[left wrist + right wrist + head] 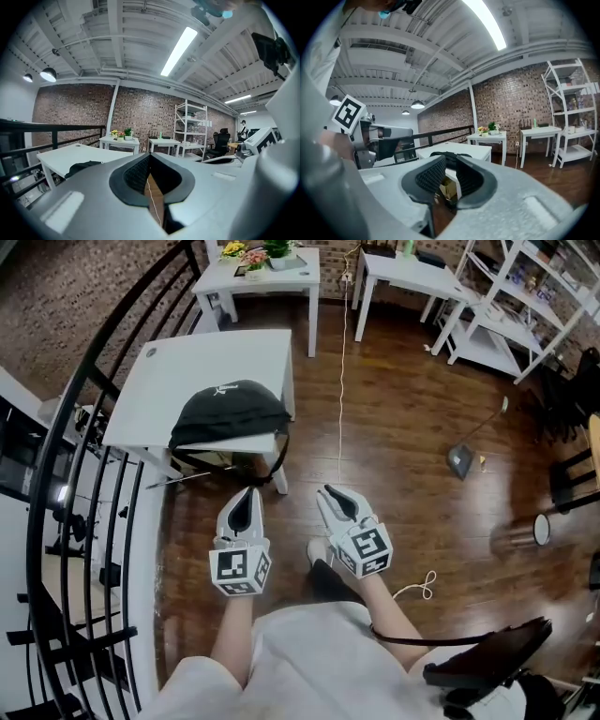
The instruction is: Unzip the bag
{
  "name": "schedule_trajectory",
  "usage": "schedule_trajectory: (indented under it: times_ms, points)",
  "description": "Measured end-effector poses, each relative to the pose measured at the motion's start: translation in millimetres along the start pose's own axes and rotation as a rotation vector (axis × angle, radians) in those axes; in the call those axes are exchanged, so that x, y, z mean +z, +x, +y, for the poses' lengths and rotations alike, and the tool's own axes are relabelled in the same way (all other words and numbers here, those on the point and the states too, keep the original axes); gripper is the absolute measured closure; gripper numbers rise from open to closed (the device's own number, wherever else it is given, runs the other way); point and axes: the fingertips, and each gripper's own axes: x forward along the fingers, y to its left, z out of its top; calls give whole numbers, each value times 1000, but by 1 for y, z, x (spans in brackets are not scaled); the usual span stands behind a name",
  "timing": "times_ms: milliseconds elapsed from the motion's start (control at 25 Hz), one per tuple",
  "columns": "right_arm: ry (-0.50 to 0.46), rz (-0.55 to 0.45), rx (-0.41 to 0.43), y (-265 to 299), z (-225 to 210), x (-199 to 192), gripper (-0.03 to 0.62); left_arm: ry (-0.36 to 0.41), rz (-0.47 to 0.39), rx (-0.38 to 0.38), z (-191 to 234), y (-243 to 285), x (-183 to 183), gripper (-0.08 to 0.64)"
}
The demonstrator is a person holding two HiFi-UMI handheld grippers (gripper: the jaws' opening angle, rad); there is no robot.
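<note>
L gripper (247,495) clenched, empty; R gripper (334,495) slightly parted, empty; both near, apart from black bag (230,413) on white table (202,362).

No words, numbers or brand names could be read, only black-and-white square marker patterns showed on the cubes of the left gripper (251,493) and right gripper (334,495), a small white emblem sat on the black bag (230,416), too small to make out.
</note>
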Motion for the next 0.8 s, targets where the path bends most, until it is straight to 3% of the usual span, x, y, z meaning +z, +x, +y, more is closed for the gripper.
schedule_trajectory:
  times_ms: [160,360,480,640,800]
  points:
    - [39,69,10,57,-57,-38,541,31,40,8,5,72,-21,543]
    - [26,177,54,142,-90,-108,538,12,141,64,37,133,-84,543]
    - [13,217,98,198,-95,-148,457,-6,184,84,56,151,-116,543]
    - [27,328,113,263,-116,-211,417,-17,233,73,67,166,-144,543]
    - [65,317,150,309,-111,-235,391,-40,258,79,84,169,-158,543]
